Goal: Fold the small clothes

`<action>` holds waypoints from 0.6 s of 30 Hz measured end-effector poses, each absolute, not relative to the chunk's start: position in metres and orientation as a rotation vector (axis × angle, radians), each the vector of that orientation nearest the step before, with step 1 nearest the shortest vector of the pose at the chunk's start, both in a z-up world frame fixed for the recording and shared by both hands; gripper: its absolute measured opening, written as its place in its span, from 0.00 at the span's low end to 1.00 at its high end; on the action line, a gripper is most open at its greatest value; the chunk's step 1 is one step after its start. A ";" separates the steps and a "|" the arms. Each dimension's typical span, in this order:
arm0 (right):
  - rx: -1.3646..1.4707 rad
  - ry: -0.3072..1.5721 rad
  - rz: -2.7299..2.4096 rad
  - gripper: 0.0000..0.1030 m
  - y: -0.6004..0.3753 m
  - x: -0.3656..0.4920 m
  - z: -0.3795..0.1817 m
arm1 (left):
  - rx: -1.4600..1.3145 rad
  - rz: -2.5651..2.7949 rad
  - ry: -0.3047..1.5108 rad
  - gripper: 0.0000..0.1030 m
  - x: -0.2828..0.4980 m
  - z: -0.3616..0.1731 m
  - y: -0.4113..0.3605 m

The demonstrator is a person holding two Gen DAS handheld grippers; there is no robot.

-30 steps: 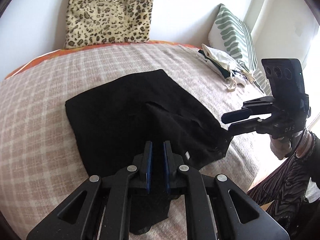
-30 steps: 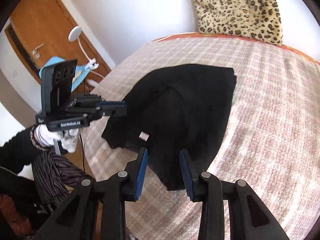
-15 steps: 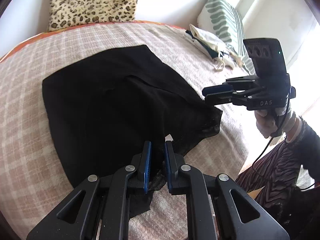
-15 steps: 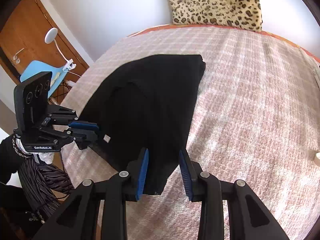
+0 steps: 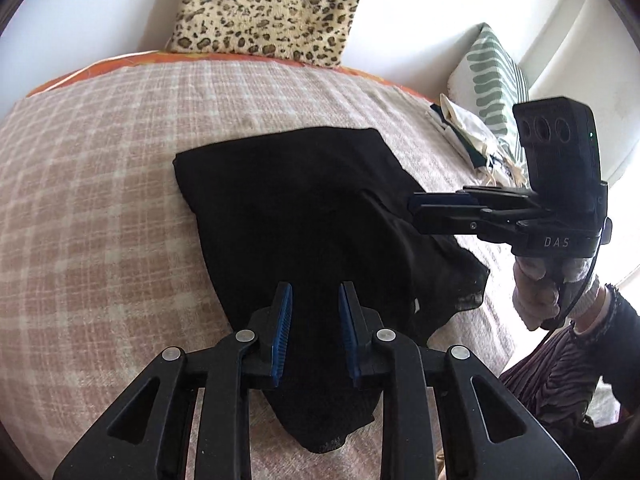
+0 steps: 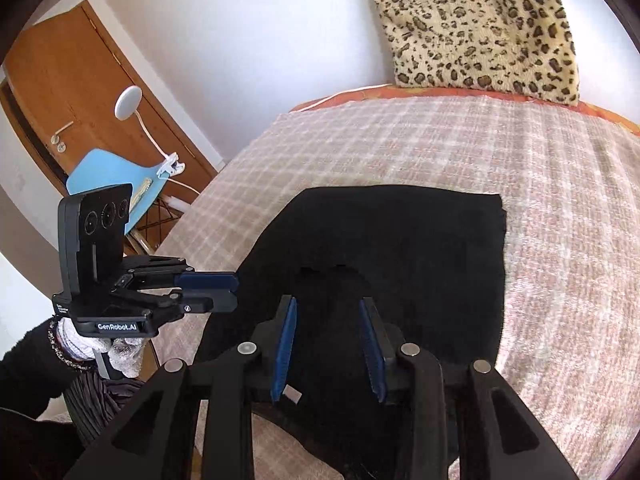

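Looking down past my two tongs, I see the black garment point(image 5: 304, 216) lying mostly flat on the checked bedspread point(image 5: 100, 200), right in front of me. My left tongs point(image 5: 312, 328) have just been opening up; their blue pads are now a little apart, and the near tip of the cloth lies under and between them, but the pads do not squeeze it. My right tongs point(image 6: 328, 344) are a bit wider and hold nothing; the black cloth lies under them. The garment is long from the near tip by my left tongs to the straight far edge point(image 6: 400, 192) up toward the leopard pillow point(image 5: 272, 4). One loose, rumpled corner point(image 5: 460, 280) sticks out on the right side, just below my right tongs. I think that corner needs tucking in next, and my right tongs are closer to it.
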State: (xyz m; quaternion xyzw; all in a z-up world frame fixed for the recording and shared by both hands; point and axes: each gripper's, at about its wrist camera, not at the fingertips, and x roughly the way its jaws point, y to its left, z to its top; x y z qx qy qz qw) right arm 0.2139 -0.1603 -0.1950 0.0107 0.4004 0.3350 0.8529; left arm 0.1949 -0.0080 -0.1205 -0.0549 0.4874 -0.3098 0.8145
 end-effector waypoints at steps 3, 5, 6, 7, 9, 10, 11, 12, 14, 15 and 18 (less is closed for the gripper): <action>-0.133 0.917 0.666 0.34 -0.138 0.215 -0.215 | -0.103 -0.640 1.078 0.21 0.190 -0.132 -0.006; -0.180 0.919 0.657 0.34 -0.139 0.209 -0.222 | -0.103 -0.617 1.074 0.22 0.186 -0.130 0.001; -0.169 0.948 0.662 0.34 -0.143 0.208 -0.221 | -0.102 -0.606 1.067 0.22 0.185 -0.127 0.003; -0.141 0.965 0.673 0.35 -0.148 0.206 -0.218 | -0.094 -0.591 1.055 0.22 0.183 -0.123 0.006; -0.094 0.958 0.700 0.36 -0.159 0.199 -0.211 | -0.063 -0.561 1.022 0.22 0.179 -0.116 0.008; -0.089 0.942 0.698 0.36 -0.163 0.196 -0.206 | -0.040 -0.546 1.003 0.22 0.177 -0.111 0.007; -0.079 0.923 0.699 0.36 -0.167 0.193 -0.200 | -0.019 -0.531 0.985 0.22 0.175 -0.108 0.007; -0.059 0.903 0.707 0.38 -0.173 0.191 -0.194 | -0.003 -0.518 0.969 0.30 0.174 -0.105 0.007; -0.017 0.855 0.703 0.41 -0.184 0.186 -0.181 | 0.014 -0.497 0.933 0.45 0.172 -0.098 0.006; 0.001 0.835 0.694 0.49 -0.189 0.183 -0.176 | 0.021 -0.497 0.918 0.47 0.171 -0.096 0.006; 0.016 0.790 0.661 0.59 -0.200 0.178 -0.168 | 0.051 -0.498 0.892 0.47 0.173 -0.091 0.002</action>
